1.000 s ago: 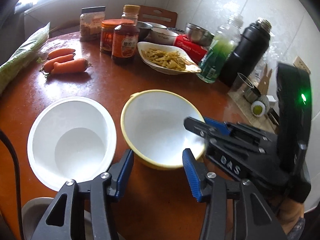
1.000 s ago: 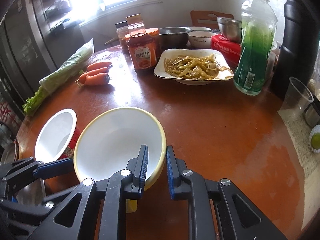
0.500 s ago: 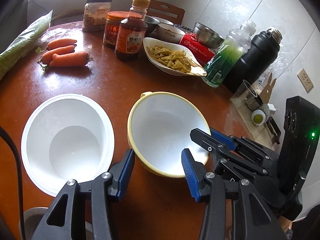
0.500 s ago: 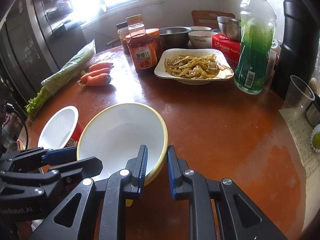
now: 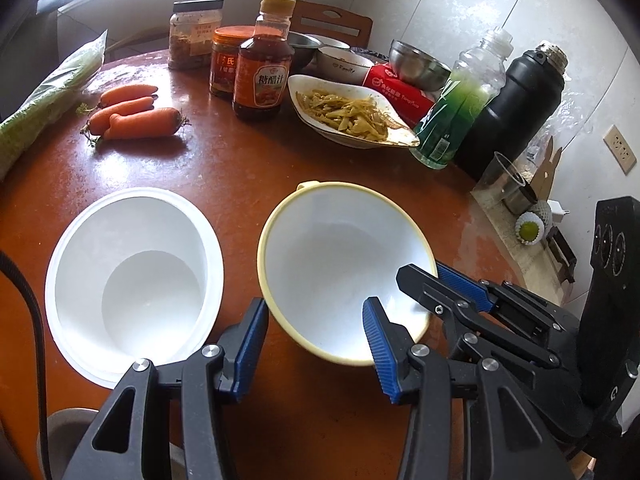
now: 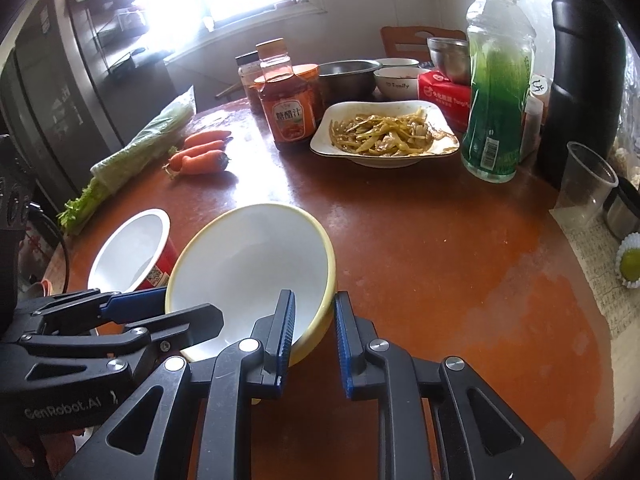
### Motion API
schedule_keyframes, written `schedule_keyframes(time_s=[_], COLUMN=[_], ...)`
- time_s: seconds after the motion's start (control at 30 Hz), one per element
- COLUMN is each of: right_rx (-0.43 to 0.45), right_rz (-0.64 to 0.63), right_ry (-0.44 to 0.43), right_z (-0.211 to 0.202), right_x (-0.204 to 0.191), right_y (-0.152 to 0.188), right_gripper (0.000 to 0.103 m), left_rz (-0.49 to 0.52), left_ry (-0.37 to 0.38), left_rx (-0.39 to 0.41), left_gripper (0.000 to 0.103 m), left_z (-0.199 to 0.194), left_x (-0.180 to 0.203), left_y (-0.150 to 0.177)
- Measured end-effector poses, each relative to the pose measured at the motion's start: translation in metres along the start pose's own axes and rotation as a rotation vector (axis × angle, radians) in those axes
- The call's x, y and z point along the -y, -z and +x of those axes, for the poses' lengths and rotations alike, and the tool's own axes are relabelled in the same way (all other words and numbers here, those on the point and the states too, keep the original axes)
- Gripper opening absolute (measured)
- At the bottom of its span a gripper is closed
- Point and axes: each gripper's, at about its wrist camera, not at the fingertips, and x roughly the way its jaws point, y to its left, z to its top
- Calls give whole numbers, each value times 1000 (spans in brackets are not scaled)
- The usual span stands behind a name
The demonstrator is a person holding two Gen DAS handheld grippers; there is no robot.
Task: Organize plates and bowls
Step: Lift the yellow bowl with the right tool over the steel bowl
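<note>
Right wrist view shows the yellow-rimmed bowl (image 6: 256, 264) tilted, its white inside tipped toward the camera and to the left, with the right gripper (image 6: 314, 334) clenched on its near rim: one blue ribbed pad sits inside the bowl, the other outside the yellow wall. Only this view shows the bowl's yellow outer wall and the red printed side of the white paper bowl (image 6: 132, 248) just to its left; whether the two touch I cannot tell. Left wrist view looks down into both instead, showing round openings, a small tab on the far rim of the yellow-rimmed bowl (image 5: 344, 268), and the flat bottom of the deeper white paper bowl (image 5: 132, 276). There the left gripper (image 5: 312, 348) is released, its fingers spread wide, one near each bowl's edge, gripping neither, while the right gripper (image 5: 440, 280) reaches in from the right onto the rim. Both bowls sit at the near side of a round, glossy reddish-brown table (image 6: 440, 260). Farther back lie three carrots (image 6: 200, 154), a sauce bottle (image 6: 286, 100), a squarish white plate of yellow vegetable strips (image 6: 384, 134), a green plastic bottle (image 6: 498, 92) and a matte black flask (image 5: 516, 108).
</note>
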Motion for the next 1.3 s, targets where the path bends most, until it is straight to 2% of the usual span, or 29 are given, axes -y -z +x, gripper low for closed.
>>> schedule_keyframes(time_s=[0.23, 0.3, 0.37, 0.77, 1.03, 1.3], right_rx=[-2, -16, -26, 20, 51, 107], right_rz=[16, 26, 26, 88, 89, 48], right_ry=[0, -7, -8, 0, -2, -9], right_z=[7, 12, 16, -13, -35, -66], right_x=[4, 5, 4, 10, -1, -34], right_y=[1, 1, 3, 22, 32, 40], right_gripper=[21, 21, 21, 21, 21, 21], left_rz=[8, 8, 14, 82, 92, 81], left_ry=[-49, -55, -42, -20, -9, -9], left_rx=[-12, -18, -25, 1, 40, 101], left_gripper=[49, 45, 41, 41, 41, 41], left_z=[8, 10, 12, -3, -32, -70], left_x=[2, 1, 1, 19, 21, 10], left_y=[1, 2, 3, 19, 35, 52])
